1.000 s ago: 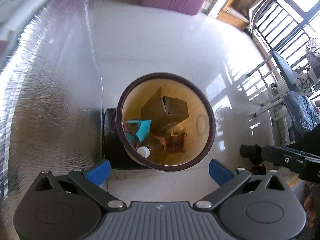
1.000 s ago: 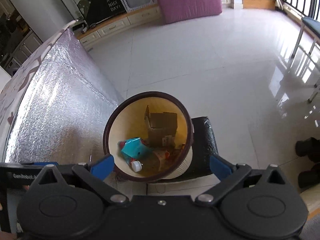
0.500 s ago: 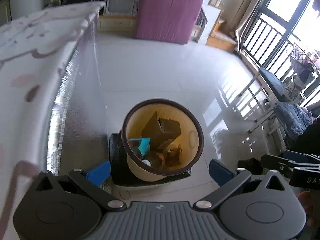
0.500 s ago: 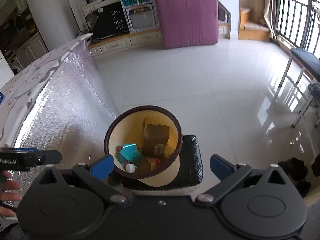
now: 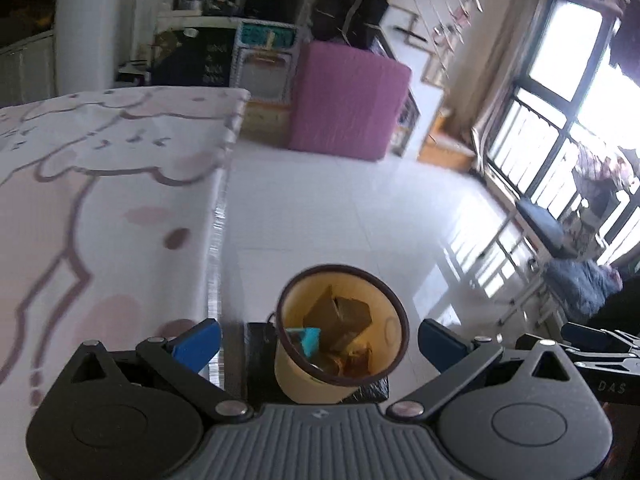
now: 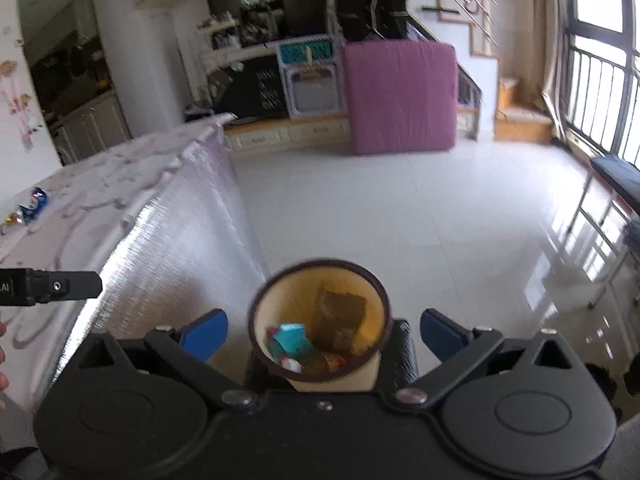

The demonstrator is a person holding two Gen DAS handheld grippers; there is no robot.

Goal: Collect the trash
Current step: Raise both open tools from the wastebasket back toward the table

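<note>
A cream waste bin [image 5: 298,376] [image 6: 276,308] with a dark brown rim stands on the white floor beside the table. Inside lie a brown cardboard box [image 5: 340,314] [image 6: 340,312], a teal carton [image 5: 308,338] [image 6: 294,338] and some wrappers. My left gripper [image 5: 318,340] hovers high above the bin, open, blue fingertips empty. My right gripper [image 6: 322,330] is also open and empty above the bin. A crushed can [image 6: 34,202] lies on the tabletop at the far left of the right wrist view.
A table [image 5: 80,200] [image 6: 120,184] with a pink-patterned cloth and silvery side drape stands left of the bin. A black mat [image 5: 256,356] lies under the bin. A pink mattress [image 6: 400,96] leans against the far cabinets. Chairs [image 5: 540,232] stand by the window on the right.
Both grippers have risen and tilted up, so the bin looks smaller and lower while the tabletop and far room have come into view. Both stay open and empty.
</note>
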